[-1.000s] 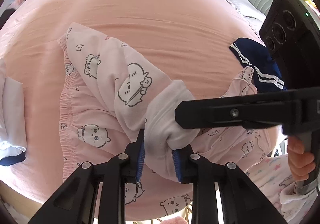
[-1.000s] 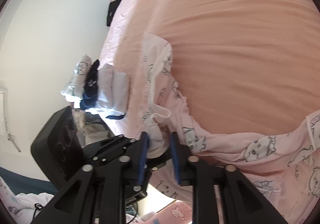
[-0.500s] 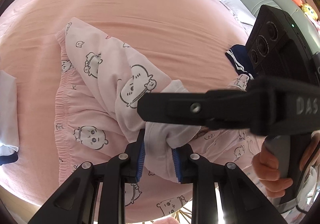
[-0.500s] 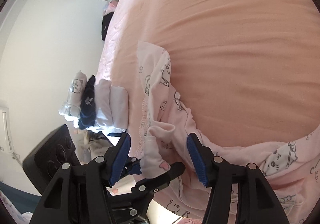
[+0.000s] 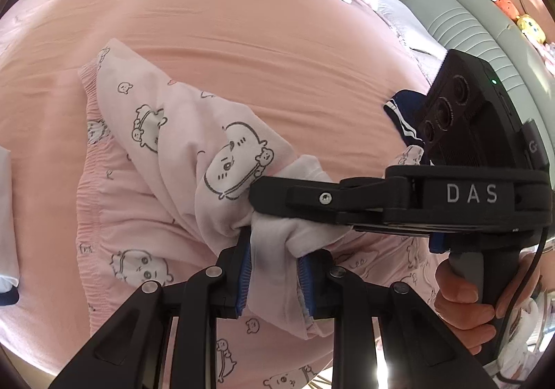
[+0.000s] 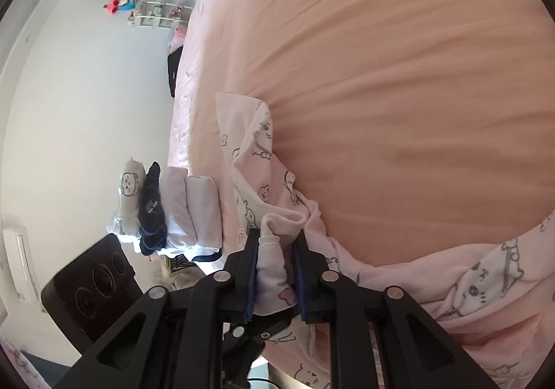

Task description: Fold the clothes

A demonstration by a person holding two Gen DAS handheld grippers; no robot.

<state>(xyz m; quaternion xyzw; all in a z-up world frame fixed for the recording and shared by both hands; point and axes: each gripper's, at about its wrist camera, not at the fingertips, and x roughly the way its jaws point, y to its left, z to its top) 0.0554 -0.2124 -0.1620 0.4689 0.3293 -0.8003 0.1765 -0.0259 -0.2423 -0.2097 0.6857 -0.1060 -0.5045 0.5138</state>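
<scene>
A: Left wrist view, nearest first: the left hand-held gripper (image 5: pixel 274 271) pinches the white cuff (image 5: pixel 277 250) of the pink pyjama garment (image 5: pixel 145 201). The right hand-held gripper (image 6: pixel 275 271) has just closed on that same cuff.

B: How will it handle?

A: Light, limp, soft knit, I'd judge; the ribbed cuff or the gathered waistband gives the firmest hold. It lies rumpled on the near pink bed (image 5: pixel 277 35).

B: Beyond?

A: Folded clothes (image 6: pixel 173 212) stacked at the bed's left edge.

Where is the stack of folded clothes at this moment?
In the right wrist view, the stack of folded clothes sits left of centre at the bed edge, beside the pink pajama.
</scene>
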